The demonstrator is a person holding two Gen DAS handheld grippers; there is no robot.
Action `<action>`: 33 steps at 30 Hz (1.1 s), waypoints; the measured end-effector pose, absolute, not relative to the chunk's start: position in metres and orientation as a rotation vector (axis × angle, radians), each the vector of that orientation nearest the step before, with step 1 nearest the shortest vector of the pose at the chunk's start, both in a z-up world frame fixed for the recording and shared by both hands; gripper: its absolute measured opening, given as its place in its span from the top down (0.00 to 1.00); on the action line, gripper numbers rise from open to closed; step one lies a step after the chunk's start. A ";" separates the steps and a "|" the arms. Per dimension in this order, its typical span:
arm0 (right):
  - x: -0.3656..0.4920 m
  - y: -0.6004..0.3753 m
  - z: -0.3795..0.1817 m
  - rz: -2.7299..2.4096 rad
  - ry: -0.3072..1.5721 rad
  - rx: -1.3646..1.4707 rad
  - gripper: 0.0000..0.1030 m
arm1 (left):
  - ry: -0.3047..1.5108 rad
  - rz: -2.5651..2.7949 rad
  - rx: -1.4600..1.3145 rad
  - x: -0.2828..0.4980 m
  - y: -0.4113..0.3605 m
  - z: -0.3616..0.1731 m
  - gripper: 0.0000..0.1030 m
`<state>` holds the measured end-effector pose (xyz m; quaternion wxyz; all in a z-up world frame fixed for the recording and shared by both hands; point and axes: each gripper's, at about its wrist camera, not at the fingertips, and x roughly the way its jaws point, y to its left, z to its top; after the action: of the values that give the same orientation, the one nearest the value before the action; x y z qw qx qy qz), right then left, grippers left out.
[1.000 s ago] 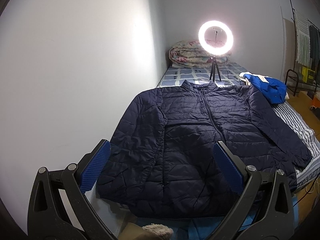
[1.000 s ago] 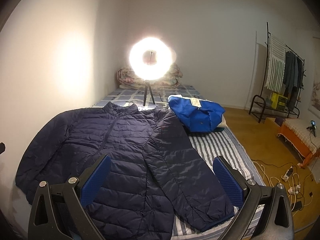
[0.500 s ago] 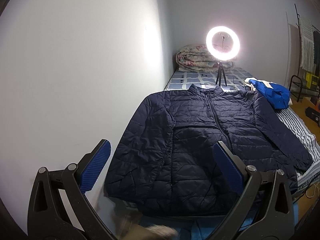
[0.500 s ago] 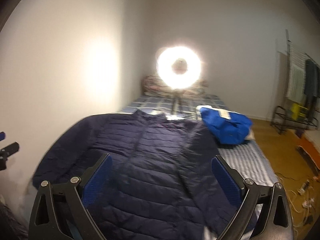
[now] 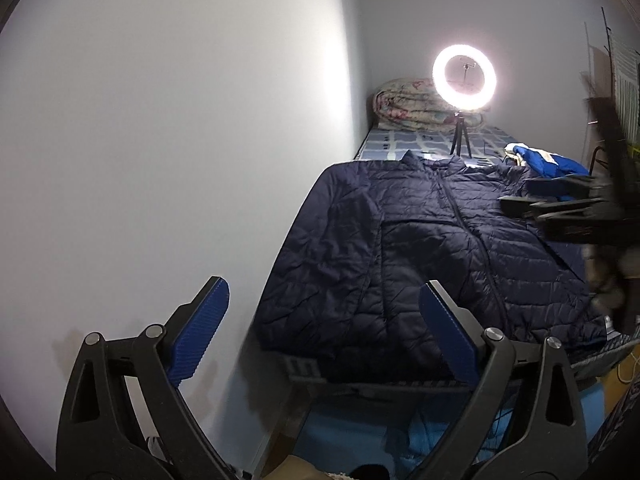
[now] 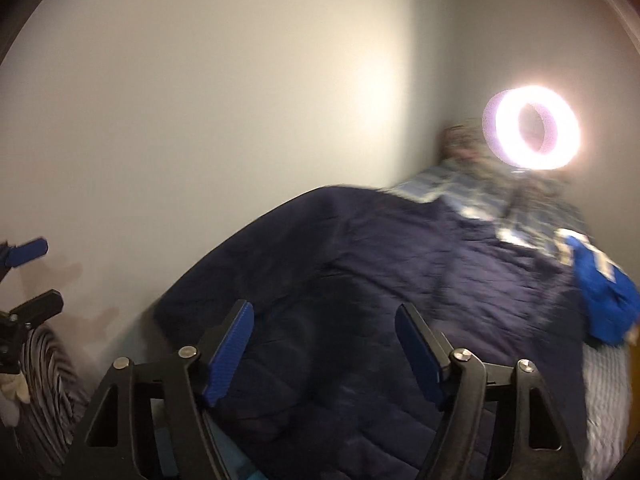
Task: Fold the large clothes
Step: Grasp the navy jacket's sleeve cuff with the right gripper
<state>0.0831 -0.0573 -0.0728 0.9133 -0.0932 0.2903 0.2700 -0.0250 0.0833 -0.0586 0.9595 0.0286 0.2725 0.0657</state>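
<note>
A dark navy quilted jacket (image 5: 432, 248) lies spread flat, front up, on the bed, collar toward the far end. It also shows, blurred, in the right wrist view (image 6: 400, 288). My left gripper (image 5: 324, 312) is open and empty, held before the bed's near left corner, beside the wall. My right gripper (image 6: 324, 332) is open and empty, low over the jacket's near part. The right gripper also shows in the left wrist view (image 5: 560, 208), above the jacket's right sleeve. The left gripper's fingers (image 6: 28, 252) show at the left edge of the right wrist view.
A lit ring light (image 5: 464, 78) on a tripod stands at the far end of the bed, before a rolled quilt (image 5: 412, 104). A bright blue garment (image 5: 548, 164) lies at the jacket's far right. The white wall (image 5: 180, 140) runs along the bed's left side.
Both grippers have swung left toward the wall. The right gripper has dropped closer over the jacket and now appears in the left wrist view. The jacket has not moved.
</note>
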 end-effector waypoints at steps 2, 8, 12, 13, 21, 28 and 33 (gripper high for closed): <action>0.095 -0.034 -0.087 0.615 0.624 -0.213 0.32 | 0.560 0.145 0.050 -0.029 0.090 -0.060 0.11; 0.114 0.034 -0.134 0.778 0.697 -0.282 0.41 | 0.591 0.175 0.030 -0.036 0.107 -0.065 0.13; 0.119 0.070 -0.174 0.867 0.725 -0.387 0.45 | 0.613 0.187 0.031 -0.034 0.114 -0.071 0.14; 0.122 0.075 -0.184 0.881 0.730 -0.415 0.45 | 0.618 0.188 0.029 -0.033 0.115 -0.072 0.14; 0.177 0.083 -0.251 0.809 1.102 -0.137 0.46 | 0.648 0.185 0.021 -0.021 0.117 -0.083 0.14; 0.218 0.067 -0.279 0.796 1.209 0.250 0.97 | 0.639 0.184 0.055 -0.010 0.113 -0.084 0.14; 0.223 0.043 -0.249 0.777 1.151 0.265 1.00 | 0.607 0.182 0.090 -0.002 0.108 -0.077 0.15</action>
<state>0.2229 0.0428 -0.2495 0.7603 0.1215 0.5289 0.3570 -0.0023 0.1083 -0.0773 0.9493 0.0441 0.2983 0.0893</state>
